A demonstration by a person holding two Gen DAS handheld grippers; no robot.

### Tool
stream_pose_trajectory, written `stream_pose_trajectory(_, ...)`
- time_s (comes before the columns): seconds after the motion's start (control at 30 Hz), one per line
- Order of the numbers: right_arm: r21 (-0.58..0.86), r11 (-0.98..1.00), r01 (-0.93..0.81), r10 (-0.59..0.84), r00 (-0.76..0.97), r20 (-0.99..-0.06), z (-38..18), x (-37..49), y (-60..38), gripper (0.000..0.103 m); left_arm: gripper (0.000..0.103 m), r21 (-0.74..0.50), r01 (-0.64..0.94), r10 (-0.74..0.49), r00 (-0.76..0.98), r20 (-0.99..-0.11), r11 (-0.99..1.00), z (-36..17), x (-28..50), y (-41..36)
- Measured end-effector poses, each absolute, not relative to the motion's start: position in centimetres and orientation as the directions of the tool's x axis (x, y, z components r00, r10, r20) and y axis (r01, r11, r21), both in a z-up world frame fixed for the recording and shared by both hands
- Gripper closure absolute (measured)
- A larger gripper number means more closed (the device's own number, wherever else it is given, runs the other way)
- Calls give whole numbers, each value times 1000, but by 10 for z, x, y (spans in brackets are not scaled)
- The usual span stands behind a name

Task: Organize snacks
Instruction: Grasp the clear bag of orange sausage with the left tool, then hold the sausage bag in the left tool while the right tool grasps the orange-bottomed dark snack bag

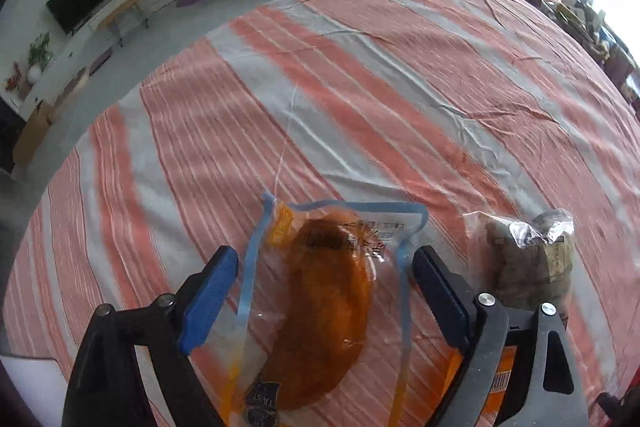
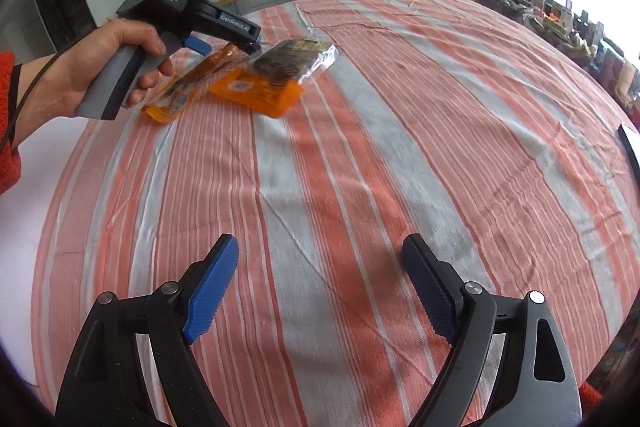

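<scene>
The left claw (image 1: 320,291) gapes wide above an orange snack pack (image 1: 324,307) on the striped table (image 1: 360,87). The right claw (image 2: 320,287) is wide too, holding nothing.

Three snack packets (image 2: 248,79) just ahead of the left gripper (image 1: 324,263): one clear-wrapped orange piece (image 1: 324,315), one orange packet (image 2: 256,93), one brown packet (image 1: 528,259), two grippers, one striped cloth (image 2: 360,187).

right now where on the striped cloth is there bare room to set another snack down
Bare cloth spreads ahead of the open right claw, up to the orange packet. It is crowded at the far left, where the left claw straddles the sausage pouch beside the dark snack bag.
</scene>
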State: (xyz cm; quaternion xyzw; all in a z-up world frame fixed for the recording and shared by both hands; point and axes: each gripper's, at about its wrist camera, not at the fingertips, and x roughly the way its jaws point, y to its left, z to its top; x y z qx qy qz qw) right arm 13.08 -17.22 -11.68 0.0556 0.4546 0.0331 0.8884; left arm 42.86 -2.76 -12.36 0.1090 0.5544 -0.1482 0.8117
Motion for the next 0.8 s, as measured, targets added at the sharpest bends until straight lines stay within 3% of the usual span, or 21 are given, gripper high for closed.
stream_pose_trajectory(0.1,127,992,-8,108,585,-804,-117,131,-172,16,11,-12,344,-142,356,-924,939,-128,422,-23)
stream_pose_trajectory(0.13,127,992,-8,108,585,-804,-117,131,-172,16,13,-3,371,-155,381,-912,929,-127,414,-26)
stream_pose_trajectory(0.17,126,992,-8,107,585,-804,-117,131,-172,16,25,2,383,-164,399,-902,924,-126,406,-27)
stream_pose_trajectory(0.27,120,993,-9,102,585,-804,-117,132,-171,16,33,23,331,-134,445,-885,943,-121,387,-16)
stream_pose_trajectory(0.4,110,994,-10,95,585,-806,-117,132,-170,16,35,-4,195,-100,482,-870,981,-116,338,22)
stream_pose_trajectory(0.63,98,995,-11,86,585,-807,-118,132,-168,16,25,-45,-22,-28,496,-868,999,-119,219,83)
stream_pose_trajectory(0.8,90,996,-13,81,584,-808,-118,132,-167,16,14,2,-9,6,561,-828,1000,-126,192,88)
